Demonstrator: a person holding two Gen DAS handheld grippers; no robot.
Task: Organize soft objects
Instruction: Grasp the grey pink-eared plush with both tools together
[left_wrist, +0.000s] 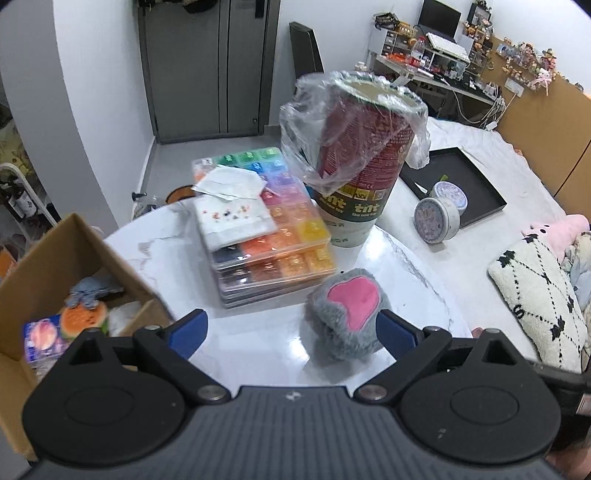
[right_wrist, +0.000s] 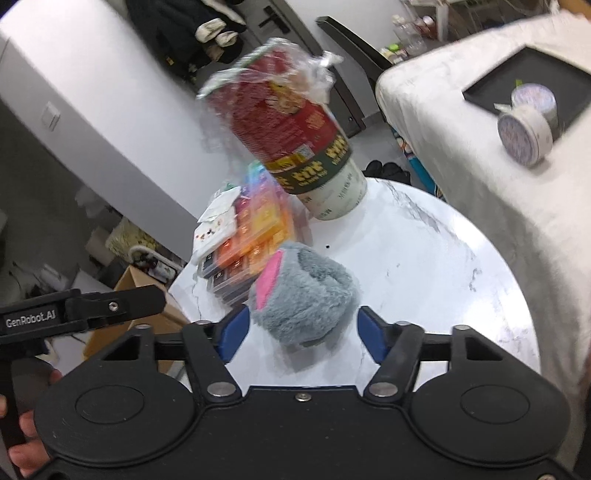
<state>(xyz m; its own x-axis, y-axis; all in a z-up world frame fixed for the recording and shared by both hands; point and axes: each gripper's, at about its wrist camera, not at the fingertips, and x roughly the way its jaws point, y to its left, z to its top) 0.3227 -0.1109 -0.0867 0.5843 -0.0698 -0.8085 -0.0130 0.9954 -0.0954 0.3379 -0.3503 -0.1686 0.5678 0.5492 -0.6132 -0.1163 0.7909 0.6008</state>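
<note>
A: Where is the grey plush toy (right_wrist: 303, 295) seen?

B: It is seen lying on the round white worktop (right_wrist: 443, 266), just beside the stack of bead boxes (left_wrist: 280, 240) and in front of the tall wrapped canister (left_wrist: 354, 166).

A: How are the jaws set?

B: The right gripper (right_wrist: 301, 332) is held around the toy, jaws apart, the pads not yet pressed in. The left gripper (left_wrist: 291, 332) is spread wide, nothing gripped. A cardboard box (left_wrist: 48, 266) is seen at the left.
</note>
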